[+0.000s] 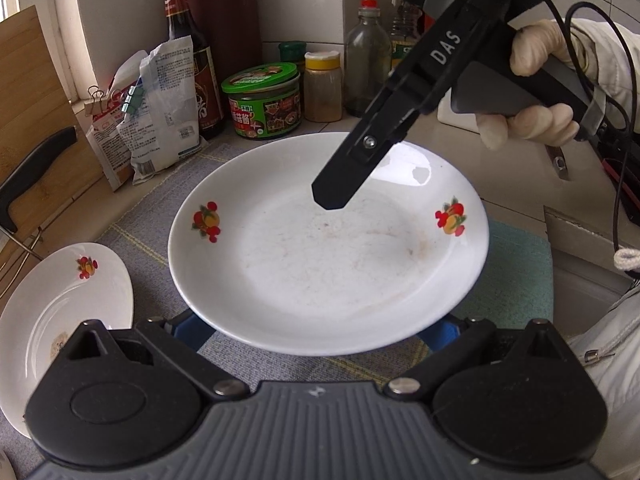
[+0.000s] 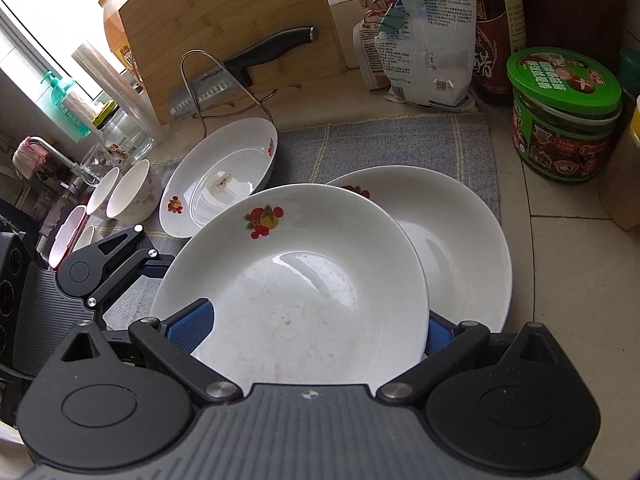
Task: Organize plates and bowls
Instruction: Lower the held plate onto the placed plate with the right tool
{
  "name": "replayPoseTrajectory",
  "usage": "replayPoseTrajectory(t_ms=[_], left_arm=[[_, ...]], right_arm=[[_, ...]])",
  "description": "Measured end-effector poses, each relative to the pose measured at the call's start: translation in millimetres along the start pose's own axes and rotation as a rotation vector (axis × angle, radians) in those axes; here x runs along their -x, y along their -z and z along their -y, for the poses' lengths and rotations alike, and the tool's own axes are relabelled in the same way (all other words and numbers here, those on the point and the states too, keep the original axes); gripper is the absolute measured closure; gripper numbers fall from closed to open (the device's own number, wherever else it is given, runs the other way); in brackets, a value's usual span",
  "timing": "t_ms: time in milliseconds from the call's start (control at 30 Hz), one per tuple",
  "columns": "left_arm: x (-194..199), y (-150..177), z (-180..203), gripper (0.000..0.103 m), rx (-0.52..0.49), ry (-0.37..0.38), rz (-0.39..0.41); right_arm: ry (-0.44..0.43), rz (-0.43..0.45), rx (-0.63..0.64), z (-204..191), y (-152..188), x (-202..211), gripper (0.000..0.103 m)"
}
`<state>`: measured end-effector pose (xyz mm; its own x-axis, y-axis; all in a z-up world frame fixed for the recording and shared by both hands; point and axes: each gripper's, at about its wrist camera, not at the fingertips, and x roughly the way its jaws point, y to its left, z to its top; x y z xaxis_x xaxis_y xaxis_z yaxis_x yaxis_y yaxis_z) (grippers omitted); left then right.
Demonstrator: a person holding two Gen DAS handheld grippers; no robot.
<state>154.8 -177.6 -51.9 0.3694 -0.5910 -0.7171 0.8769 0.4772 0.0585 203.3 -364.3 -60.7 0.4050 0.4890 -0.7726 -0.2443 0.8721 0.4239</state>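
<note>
Nearest the left wrist camera, the left gripper [image 1: 316, 332] has its jaws spread wide. The near rim of the white fruit-patterned ceramic plate [image 1: 328, 248] overlaps both blue pads [image 1: 196, 332], and nothing is clenched. The right gripper [image 2: 316, 330], held in a gloved hand [image 1: 536, 80], is likewise released. It approaches the same plate from the opposite side, and in its own view the rim sits between its pads. Whether the plate bears on any finger cannot be told.

This plate lies offset over a second white plate of the same pattern [image 2: 460, 248], on the grey-blue woven cloth mat [image 2: 400, 140]. Further left, a third matching plate with a brown stain [image 2: 224, 168] leans at the mat's edge. Beyond it are pale rounded bowls [image 2: 132, 192], and at the back stands the bamboo cutting board [image 2: 224, 20].

Assessment: the step in hand is stacking the plates, and the top one is not yet centred. The next move calls for a firm pinch on its rim. It must then be shifted squarely onto the lower plate without sliding that plate off the mat.
</note>
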Motion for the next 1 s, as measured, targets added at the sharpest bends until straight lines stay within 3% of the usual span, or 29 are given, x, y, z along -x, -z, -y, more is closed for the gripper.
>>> replayPoseTrajectory(t_ms=[1000], left_arm=[[-23, -11, -6, 0.001, -0.029, 0.0, -0.06]], right_arm=[[-0.026, -0.005, -0.048, 29, -4, -12, 0.0]])
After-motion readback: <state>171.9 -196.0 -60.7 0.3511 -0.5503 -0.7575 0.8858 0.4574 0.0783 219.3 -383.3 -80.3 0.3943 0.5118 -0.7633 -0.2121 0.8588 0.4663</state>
